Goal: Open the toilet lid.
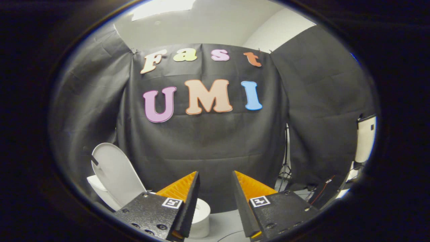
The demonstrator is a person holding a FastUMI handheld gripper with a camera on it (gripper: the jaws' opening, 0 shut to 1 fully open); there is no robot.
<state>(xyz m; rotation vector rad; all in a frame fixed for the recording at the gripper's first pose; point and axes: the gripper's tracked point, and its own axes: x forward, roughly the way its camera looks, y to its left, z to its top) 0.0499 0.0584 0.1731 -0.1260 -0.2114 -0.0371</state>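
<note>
The gripper (pixel 215 181) is raised off the floor with its two fingers (pixel 188 188) spread apart and nothing between them; the gap between the tips looks straight onto the black cloth wall (pixel 208 148) of the booth, and neither finger touches anything; each finger carries a small square marker on its upper face.

Just beyond and below the left finger sits the toilet (pixel 201 218), white, partly hidden behind that finger; its rounded front shows between the finger bases, standing on the pale floor (pixel 228 225); the toilet lid (pixel 116 174) stands raised, tilted back toward the cloth wall to the left of the left finger, its broad white oval face turned toward the camera; a short dark piece sits on the upper left edge of the lid, too small to tell what it is; behind the lid's lower part a white block, seemingly the cistern (pixel 95 185), shows in part; the gripper is apart from the lid, not touching it.

Beyond the right finger, low near the floor, lie some thin cables (pixel 319 191) and the legs of a stand (pixel 285 168) at the seam between two cloth panels; farther right a white panel (pixel 365 141) stands upright against the cloth; above the cloth, pale wall and ceiling show.
</note>
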